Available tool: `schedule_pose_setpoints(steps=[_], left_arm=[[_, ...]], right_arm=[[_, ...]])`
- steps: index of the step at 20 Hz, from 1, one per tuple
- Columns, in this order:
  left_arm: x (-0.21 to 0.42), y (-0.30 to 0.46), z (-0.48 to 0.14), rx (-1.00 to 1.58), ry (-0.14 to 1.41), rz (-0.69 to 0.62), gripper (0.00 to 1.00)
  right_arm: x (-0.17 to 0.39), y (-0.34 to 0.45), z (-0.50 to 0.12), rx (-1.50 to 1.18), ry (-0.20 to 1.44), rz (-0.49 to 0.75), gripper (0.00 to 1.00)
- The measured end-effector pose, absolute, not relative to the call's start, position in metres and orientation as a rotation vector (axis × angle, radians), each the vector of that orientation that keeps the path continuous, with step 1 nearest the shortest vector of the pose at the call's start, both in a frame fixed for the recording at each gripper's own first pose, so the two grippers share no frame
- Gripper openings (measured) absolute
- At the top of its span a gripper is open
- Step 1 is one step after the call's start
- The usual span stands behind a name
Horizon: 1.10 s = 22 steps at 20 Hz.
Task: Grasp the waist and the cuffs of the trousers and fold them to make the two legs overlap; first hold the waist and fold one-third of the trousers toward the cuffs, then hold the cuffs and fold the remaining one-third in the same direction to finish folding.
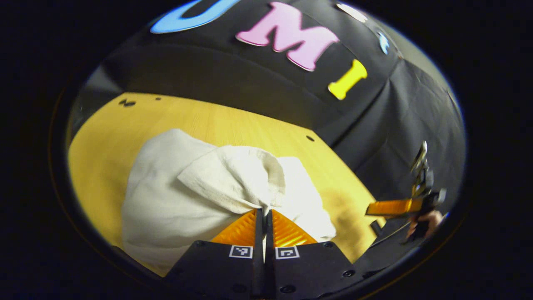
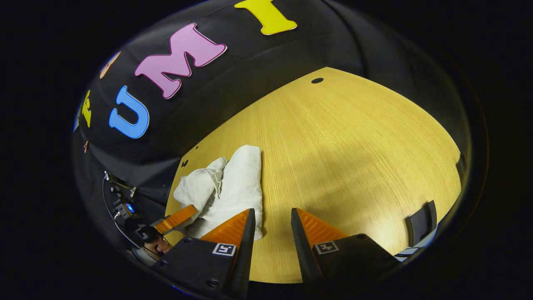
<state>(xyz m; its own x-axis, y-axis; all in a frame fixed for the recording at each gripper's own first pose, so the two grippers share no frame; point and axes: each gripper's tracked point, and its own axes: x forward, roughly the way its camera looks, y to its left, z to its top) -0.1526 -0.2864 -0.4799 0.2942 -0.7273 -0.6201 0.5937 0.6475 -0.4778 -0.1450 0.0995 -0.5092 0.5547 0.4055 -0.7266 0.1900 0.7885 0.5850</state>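
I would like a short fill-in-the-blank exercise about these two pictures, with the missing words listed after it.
1. The left gripper is shut on the white ____.
2. The right gripper has its fingers ____, holding nothing.
3. The trousers lie on a ____ table.
4. In the right gripper view, the trousers lie to the ____ of that gripper's fingers.

Missing words: trousers; open; wooden; left

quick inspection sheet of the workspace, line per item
surface: wooden table, a few small dark holes near its edges
job's things: white trousers bunched on the table, a flap lifted
clutter: nothing seen
grippers: left gripper jaws shut on a pinch of the trousers; right gripper jaws open over bare table, holding nothing
cables: thin wires beside the left gripper's handle in the right gripper view
surroundings: black cloth wall behind the table
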Motion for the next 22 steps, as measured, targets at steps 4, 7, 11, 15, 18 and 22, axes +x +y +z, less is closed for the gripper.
schedule_pose_setpoints(steps=[4, 7, 11, 15, 18, 22], left_arm=[[-0.151, -0.282, -0.492, 0.315, 0.718, -1.036, 0.05], [-0.144, -0.277, -0.495, 0.516, 0.619, -1.133, 0.06], [-0.137, -0.268, -0.494, 0.707, 0.535, -1.188, 0.06], [-0.131, -0.262, -0.495, 0.937, 0.393, -1.243, 0.06], [-0.128, -0.261, -0.495, 1.053, 0.315, -1.264, 0.05], [-0.127, -0.262, -0.491, 1.116, 0.271, -1.277, 0.10]], right_arm=[[-0.146, 0.084, -0.510, 0.684, 0.988, 0.117, 0.53], [-0.145, 0.073, -0.509, 0.683, 0.982, 0.099, 0.53], [-0.146, 0.059, -0.511, 0.690, 0.975, 0.062, 0.53], [-0.148, 0.051, -0.512, 0.689, 0.971, 0.036, 0.53], [-0.148, 0.048, -0.512, 0.691, 0.967, 0.013, 0.53], [-0.149, 0.050, -0.510, 0.701, 0.966, -0.003, 0.53]])
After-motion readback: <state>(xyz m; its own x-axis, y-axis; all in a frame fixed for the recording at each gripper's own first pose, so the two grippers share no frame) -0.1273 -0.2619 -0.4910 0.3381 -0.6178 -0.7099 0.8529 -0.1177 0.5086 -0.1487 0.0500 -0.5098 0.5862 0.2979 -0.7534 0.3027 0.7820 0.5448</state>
